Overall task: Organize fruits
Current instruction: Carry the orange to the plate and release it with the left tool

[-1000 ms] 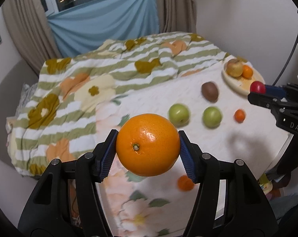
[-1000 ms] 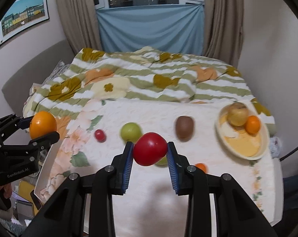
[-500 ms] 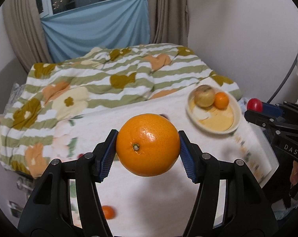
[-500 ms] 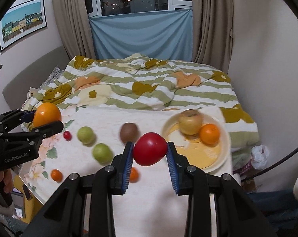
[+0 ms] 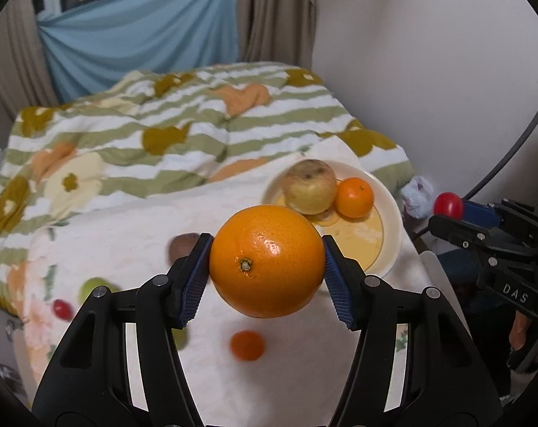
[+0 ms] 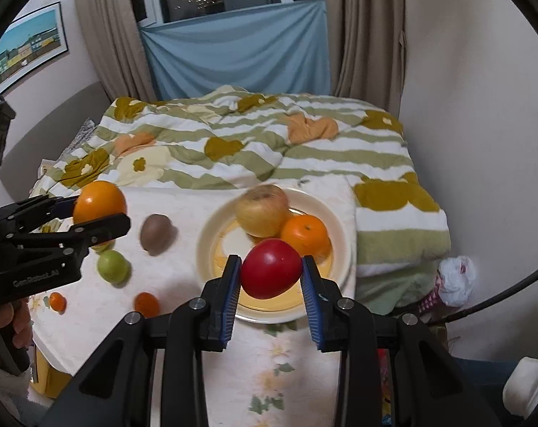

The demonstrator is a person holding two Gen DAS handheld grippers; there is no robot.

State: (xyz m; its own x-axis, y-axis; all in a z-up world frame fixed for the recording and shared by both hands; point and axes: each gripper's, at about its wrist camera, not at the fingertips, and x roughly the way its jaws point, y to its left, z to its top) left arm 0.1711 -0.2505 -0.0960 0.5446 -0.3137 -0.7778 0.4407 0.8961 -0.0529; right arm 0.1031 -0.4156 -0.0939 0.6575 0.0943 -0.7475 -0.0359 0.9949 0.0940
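Observation:
My left gripper (image 5: 267, 270) is shut on a large orange (image 5: 267, 259) and holds it in the air above the table, left of the plate. My right gripper (image 6: 271, 275) is shut on a red tomato (image 6: 271, 273) and holds it over the near side of the cream plate (image 6: 212, 245). The plate (image 5: 388, 213) holds a yellow apple (image 6: 262, 210) and a small orange (image 6: 304, 235). A brown kiwi (image 6: 156, 231), a green fruit (image 6: 113, 266) and two small tangerines (image 6: 146, 303) lie on the white floral cloth.
A striped green and white quilt (image 6: 269, 142) lies behind the table. A small red fruit (image 5: 60, 307) and a green fruit (image 5: 90, 288) lie at the table's left. The wall stands to the right. A white bag (image 6: 455, 279) lies below the table's right edge.
Both grippers have moved right toward the plate with their fruit still held. The plate now sits closer and more central in both views.

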